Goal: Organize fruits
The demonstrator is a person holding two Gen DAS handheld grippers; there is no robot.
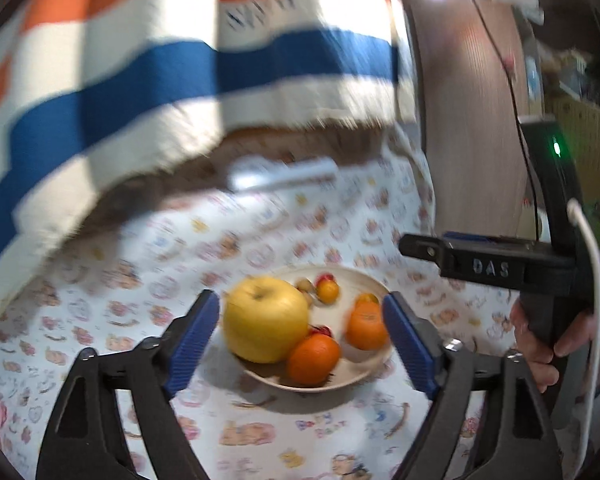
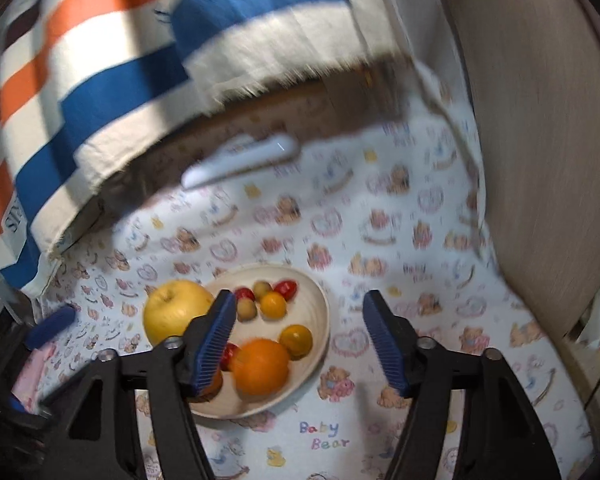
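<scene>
Tablecloth [image 1: 260, 232], fruit plate [image 1: 364, 376] below gripper [image 1: 304, 340]

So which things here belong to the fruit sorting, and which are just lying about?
Part of the job:
- plate
- yellow apple
- oranges, e.g.
- small red and yellow fruits, e.g.
- left gripper, open
- right gripper, open

Just lying about:
- white oblong object, too blurred to identify
- striped cushion
- bear-print cloth

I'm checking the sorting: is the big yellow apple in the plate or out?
In. The yellow apple rests on the plate at its edge, beside the oranges.
</scene>
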